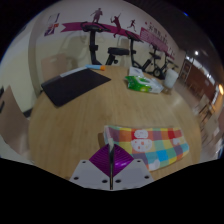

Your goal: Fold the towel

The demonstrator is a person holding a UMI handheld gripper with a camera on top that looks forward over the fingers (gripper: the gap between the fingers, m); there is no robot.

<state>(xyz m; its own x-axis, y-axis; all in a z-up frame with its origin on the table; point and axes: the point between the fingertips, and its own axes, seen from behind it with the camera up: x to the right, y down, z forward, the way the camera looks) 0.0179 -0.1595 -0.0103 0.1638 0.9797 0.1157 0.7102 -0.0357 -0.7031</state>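
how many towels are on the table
1: a colourful striped towel lies on the wooden table, just ahead of the gripper. Its fingers look nearly closed on nothing. Others could be hidden.

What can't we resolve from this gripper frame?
- Gripper: the fingertips converge low in the gripper view, any gap too small to judge.
- Towel: its near-left corner is hidden behind the fingers; fold layers unclear.
- Green-and-white item across the table: too small to identify.
- Dark mat: material unclear.
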